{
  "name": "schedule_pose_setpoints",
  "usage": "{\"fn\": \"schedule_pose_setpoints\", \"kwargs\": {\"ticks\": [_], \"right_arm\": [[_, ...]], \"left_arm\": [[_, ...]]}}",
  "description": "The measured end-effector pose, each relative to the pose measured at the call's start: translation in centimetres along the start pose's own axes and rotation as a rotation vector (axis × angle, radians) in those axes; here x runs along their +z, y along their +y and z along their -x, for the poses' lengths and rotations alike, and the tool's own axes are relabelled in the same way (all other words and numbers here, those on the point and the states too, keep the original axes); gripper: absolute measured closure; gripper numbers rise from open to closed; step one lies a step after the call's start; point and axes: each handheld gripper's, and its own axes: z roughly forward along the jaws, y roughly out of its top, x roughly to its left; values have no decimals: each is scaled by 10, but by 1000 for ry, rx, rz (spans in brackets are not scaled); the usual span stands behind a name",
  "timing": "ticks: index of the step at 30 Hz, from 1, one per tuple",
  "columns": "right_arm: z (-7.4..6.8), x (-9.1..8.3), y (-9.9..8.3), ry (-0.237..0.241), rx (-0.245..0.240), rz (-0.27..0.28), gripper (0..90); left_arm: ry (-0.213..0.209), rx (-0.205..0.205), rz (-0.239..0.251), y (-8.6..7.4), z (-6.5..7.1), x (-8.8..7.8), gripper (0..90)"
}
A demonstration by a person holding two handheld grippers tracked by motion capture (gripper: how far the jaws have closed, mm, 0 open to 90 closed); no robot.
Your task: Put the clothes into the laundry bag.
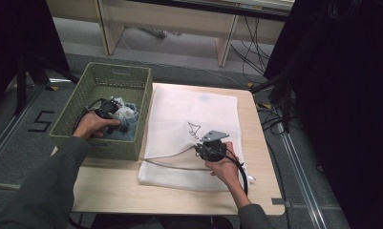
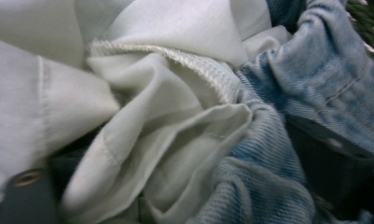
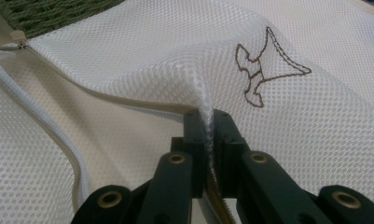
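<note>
Two grippers, two different jobs here. The right gripper (image 3: 207,122) has its jaws pinched tight on the top layer of the white mesh laundry bag (image 1: 194,114), right at the zipper edge, tenting the mesh up a bit. My guess is that's to keep the mouth of the bag propped open so clothes can go in. The zipper (image 3: 45,116) curves away along the open edge, with its little pull (image 3: 19,37) sitting near the basket side. Meanwhile the left gripper (image 1: 104,113) is down inside the green woven basket (image 1: 113,76), which sits just beside the bag on the wooden table (image 1: 112,188). Its jaws are spread wide and not clamped on anything yet, hanging right over a crumpled white garment (image 2: 166,135) with blue jeans (image 2: 315,88) bunched against it. Looks like it's lining up to grab the white piece, since that's what's dead centre in the left gripper view. The clothes are all in the basket for now, nothing in the bag.
</note>
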Motion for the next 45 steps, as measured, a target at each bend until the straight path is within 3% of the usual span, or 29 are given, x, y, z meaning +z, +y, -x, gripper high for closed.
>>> {"fn": "schedule_pose_setpoints", "kwargs": {"ticks": [2, 3, 6, 7, 8, 10, 13, 15, 17, 21, 22, 25, 26, 29, 35, 37, 39, 41, 45], "right_arm": [[0, 0, 0, -1, -1, -1, 862], [0, 0, -1, 0, -8, -5, 862], [-1, 0, 0, -3, -1, 5, 862], [0, -1, 0, -1, -1, 2, 862], [0, -1, 0, -1, -1, 2, 862], [1, -2, 0, 0, 1, -6, 862], [1, -1, 0, 0, 4, -1, 862], [1, 0, -1, -1, 0, -1, 862], [2, -1, 0, 0, 5, 1, 862], [4, -1, 0, -8, -23, 11, 862], [2, -1, -1, -6, 6, 6, 862], [3, -2, 0, -9, 13, 16, 863], [3, -2, 0, -9, 11, 14, 863], [6, -4, 1, -16, -6, 37, 864], [9, -12, 10, -29, -6, 74, 866], [9, -15, 12, -17, 1, 60, 866], [11, -14, 15, -35, -2, 95, 866], [12, -16, 16, -27, 12, 89, 866], [12, -15, 18, -25, 31, 100, 866]], "left_arm": [[-22, 1, -17, 1, -1, -3, 404], [-10, -9, 2, 2, 0, -5, 404], [-2, 12, 5, 2, 1, -10, 595], [9, -9, 31, 4, 2, -14, 679], [9, -9, 31, 4, 2, -14, 709], [34, -12, 49, 7, -1, -21, 730], [79, -67, 164, 13, -7, -30, 736], [112, -94, 208, 18, -9, -37, 737], [107, -124, 241, 21, -12, -43, 740], [103, -123, 262, 27, -12, -54, 742], [95, -128, 273, 28, -12, -57, 743], [88, -123, 296, 30, -10, -69, 745], [81, -112, 280, 30, -10, -77, 746], [51, -73, 306, 31, -7, -99, 747], [-35, -56, 449, 37, 14, -154, 749], [-64, -35, 481, 39, 26, -173, 749], [-97, 7, 501, 39, 38, -192, 749], [-150, 31, 534, 38, 54, -212, 749], [-218, 93, 563, 35, 81, -240, 749]]}}
